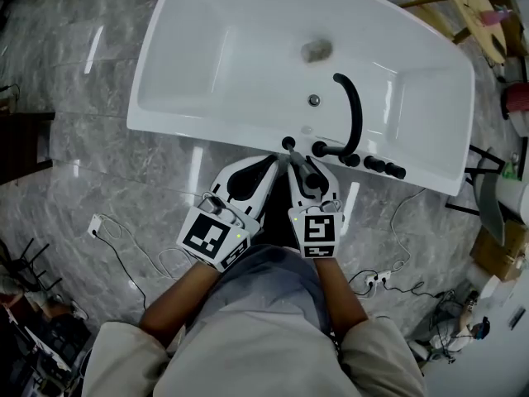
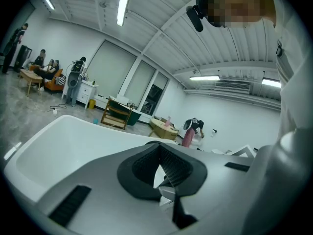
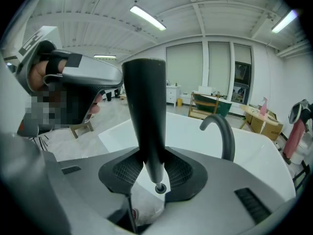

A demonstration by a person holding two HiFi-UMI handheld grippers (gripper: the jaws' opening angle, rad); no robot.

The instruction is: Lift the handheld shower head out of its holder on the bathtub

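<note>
Right gripper (image 3: 155,173) clamped on shower head (image 3: 146,111), upright, just above tub (image 1: 215,135) rim by holder (image 1: 288,143).
Left gripper (image 2: 159,163) was closed, empty, alongside. Best practice here: pull straight up, handle vertical, grip firm.

Matt black shower head (image 3: 146,111), glossy white bathtub (image 1: 207,48), polished grey stone-look floor (image 1: 74,164)

One bathtub (image 1: 154,66), one shower head (image 3: 146,106), one curved spout (image 1: 353,110), perhaps three knobs (image 1: 374,165)
</note>
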